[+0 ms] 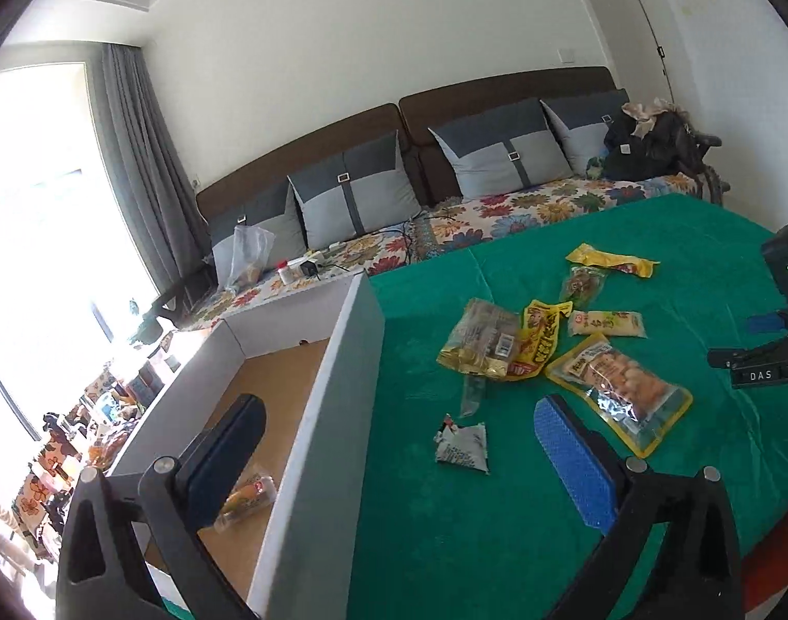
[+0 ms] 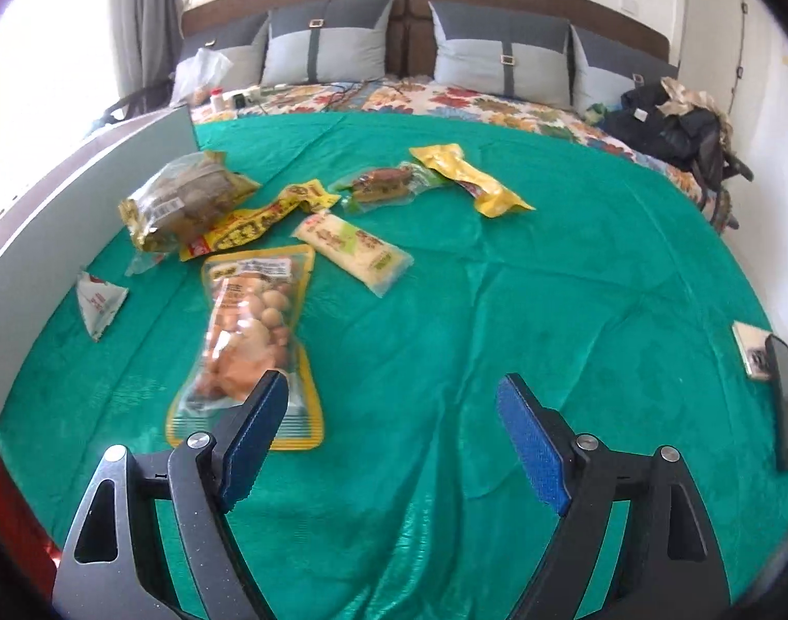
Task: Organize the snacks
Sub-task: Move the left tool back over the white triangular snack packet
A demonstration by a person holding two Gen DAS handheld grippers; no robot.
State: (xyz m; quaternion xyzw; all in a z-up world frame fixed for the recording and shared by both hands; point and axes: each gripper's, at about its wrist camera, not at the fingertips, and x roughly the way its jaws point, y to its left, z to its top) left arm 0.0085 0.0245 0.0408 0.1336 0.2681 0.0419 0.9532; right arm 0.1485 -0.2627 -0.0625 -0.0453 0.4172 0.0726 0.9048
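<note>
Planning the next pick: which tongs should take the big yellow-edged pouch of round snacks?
Right. The right tongs are open with the yellow-edged pouch at their left finger. The left tongs are open too, but straddle the box wall, farther away.

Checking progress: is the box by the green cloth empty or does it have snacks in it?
Not empty: the box holds at least one snack packet, lying on its floor in the left wrist view. Part of its floor is hidden.

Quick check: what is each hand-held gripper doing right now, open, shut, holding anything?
Left hand-held gripper: open, holding nothing, straddling the box wall.
Right hand-held gripper: open, holding nothing, over the green cloth.
</note>
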